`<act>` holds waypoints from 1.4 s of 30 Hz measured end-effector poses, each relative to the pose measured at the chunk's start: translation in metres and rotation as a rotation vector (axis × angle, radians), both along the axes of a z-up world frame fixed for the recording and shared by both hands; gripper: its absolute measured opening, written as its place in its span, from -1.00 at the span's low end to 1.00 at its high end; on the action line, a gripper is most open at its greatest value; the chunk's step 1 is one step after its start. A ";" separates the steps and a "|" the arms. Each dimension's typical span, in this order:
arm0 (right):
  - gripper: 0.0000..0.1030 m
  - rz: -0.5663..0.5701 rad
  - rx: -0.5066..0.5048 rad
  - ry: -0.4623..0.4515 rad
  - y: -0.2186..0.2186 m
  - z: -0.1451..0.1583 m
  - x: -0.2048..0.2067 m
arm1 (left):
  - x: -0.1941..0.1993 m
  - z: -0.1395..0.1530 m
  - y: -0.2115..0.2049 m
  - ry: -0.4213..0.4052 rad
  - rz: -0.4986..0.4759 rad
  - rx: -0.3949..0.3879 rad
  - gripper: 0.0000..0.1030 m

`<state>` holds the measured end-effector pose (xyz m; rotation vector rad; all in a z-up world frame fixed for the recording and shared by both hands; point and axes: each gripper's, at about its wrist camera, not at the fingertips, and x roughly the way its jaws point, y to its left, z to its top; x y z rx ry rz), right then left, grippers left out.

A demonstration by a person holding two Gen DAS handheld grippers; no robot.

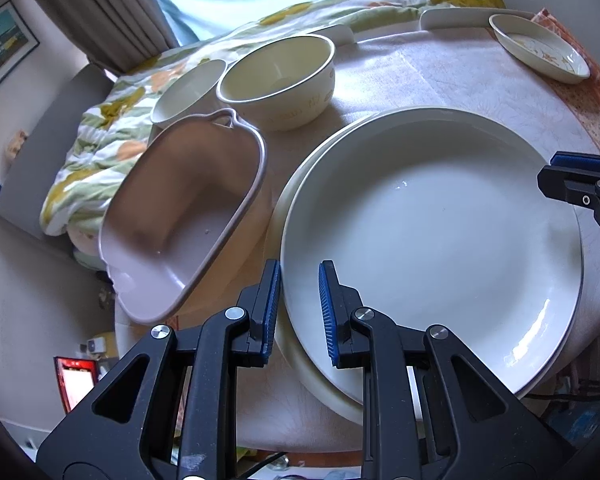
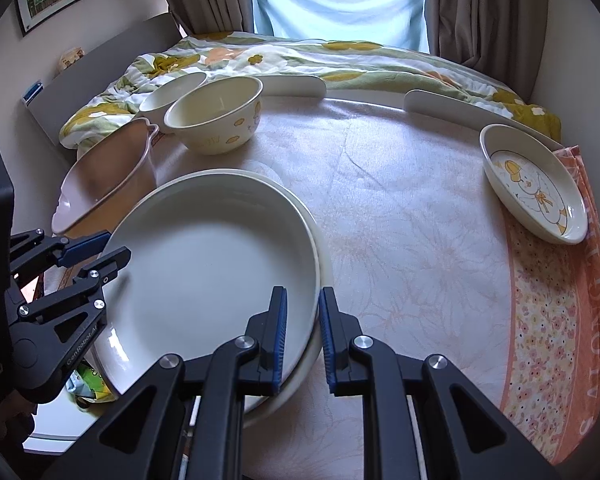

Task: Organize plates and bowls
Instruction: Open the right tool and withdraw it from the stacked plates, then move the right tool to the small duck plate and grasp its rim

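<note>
Black hand-held grippers with blue ribbed pads sit nearest the lens, two in all. The left hand-held gripper (image 1: 299,312) has its jaws narrow, straddling the near left rim of the large white round plate (image 1: 432,240); whether the pads actually press on that rim cannot be told. The right hand-held gripper (image 2: 303,336) is likewise narrow, its pads either side of the plate's near right rim (image 2: 204,264), and contact is again unclear.

Counting the crockery from largest down: two large plates, stacked, the white one lying on a cream round plate (image 1: 320,384) whose edge shows beneath it on the near and left sides. One pale pink oblong dish with a small handle loop (image 1: 180,216) stands just left of the stack, close to the left edge of the tabletop (image 2: 400,208). One cream oval dish printed with a yellow duck (image 2: 536,184) lies well apart at the far right, partly on an orange floral cloth (image 2: 556,320). Two bowls stand at the far left: a cream bowl with yellow motifs (image 2: 216,116), and a smaller plain white bowl (image 2: 172,90) just behind it, touching or nearly so.

Beyond the tabletop lies a bed with a green and yellow floral quilt (image 2: 300,56).
</note>
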<state>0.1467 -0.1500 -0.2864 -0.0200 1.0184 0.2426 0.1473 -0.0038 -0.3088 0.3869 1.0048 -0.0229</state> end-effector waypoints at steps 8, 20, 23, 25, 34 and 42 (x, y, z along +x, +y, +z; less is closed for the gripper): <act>-0.71 -0.037 0.057 -0.013 -0.013 0.023 -0.007 | -0.010 0.041 0.003 -0.031 0.003 -0.126 -0.51; 0.99 -0.237 0.061 -0.153 -0.092 0.087 -0.045 | -0.009 0.138 -0.028 -0.104 -0.132 -0.406 0.99; 1.00 -0.295 0.039 -0.157 -0.119 0.107 -0.054 | 0.003 0.163 -0.050 -0.117 -0.203 -0.461 0.99; 1.00 -0.322 0.030 -0.158 -0.134 0.118 -0.059 | 0.011 0.180 -0.071 -0.127 -0.258 -0.479 0.99; 1.00 -0.521 0.147 -0.125 -0.219 0.114 -0.021 | 0.105 0.181 -0.178 0.000 -0.409 -0.574 0.99; 0.35 -0.615 0.316 0.043 -0.271 0.028 0.038 | 0.197 0.068 -0.258 0.244 -0.375 -0.485 0.40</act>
